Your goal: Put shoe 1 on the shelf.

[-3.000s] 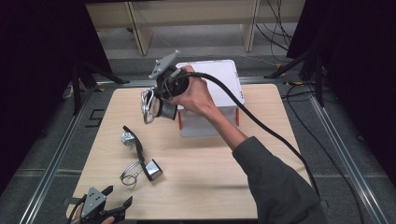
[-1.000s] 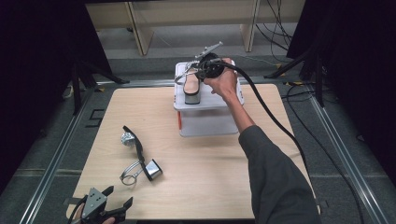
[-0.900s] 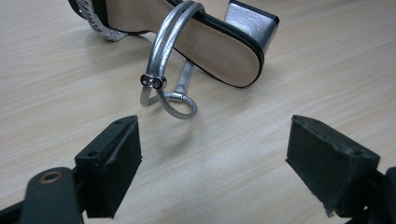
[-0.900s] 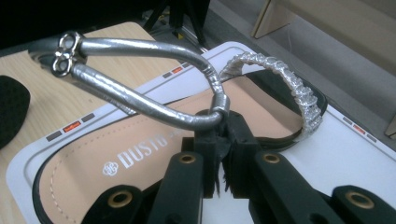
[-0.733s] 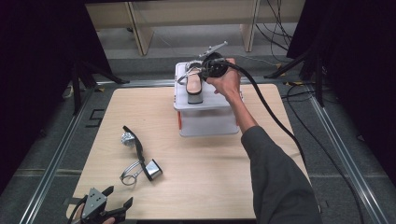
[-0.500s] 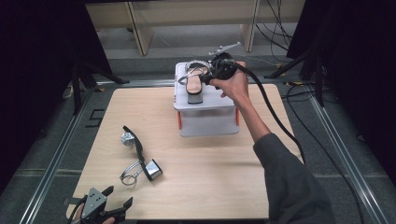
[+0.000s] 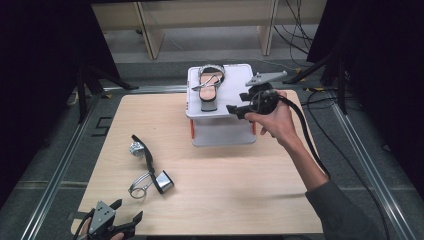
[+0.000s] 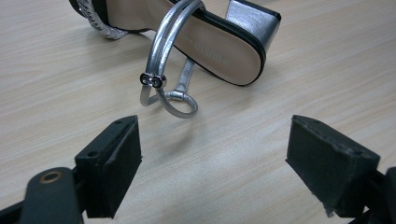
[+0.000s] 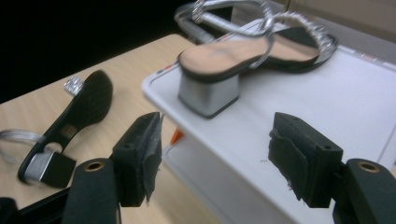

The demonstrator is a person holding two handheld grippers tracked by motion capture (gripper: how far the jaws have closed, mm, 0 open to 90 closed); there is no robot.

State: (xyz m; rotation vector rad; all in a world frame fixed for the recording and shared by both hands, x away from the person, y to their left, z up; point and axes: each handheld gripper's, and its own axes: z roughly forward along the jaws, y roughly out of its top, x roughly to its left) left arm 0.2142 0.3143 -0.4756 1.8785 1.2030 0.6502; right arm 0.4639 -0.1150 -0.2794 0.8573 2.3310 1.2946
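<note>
At the near left edge of the light wooden table (image 7: 240,195), the left gripper (image 7: 111,227) rests with its jaws spread wide and nothing between them. Just beyond it a silver-strapped block-heel sandal (image 7: 149,167) lies on its side. Farther right, the right gripper (image 7: 239,106) hovers, its jaws having just been opening with nothing between them, beside the white plastic two-tier rack (image 7: 227,97), where the matching silver sandal (image 7: 209,86) stands upright.

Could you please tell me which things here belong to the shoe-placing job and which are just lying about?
Part of the job:
- sandal on the stand
- sandal on the table
- white stand
- right gripper, jaws open
- left gripper, jaws open

Lying about:
- cables on the floor
- wooden frame behind the table
</note>
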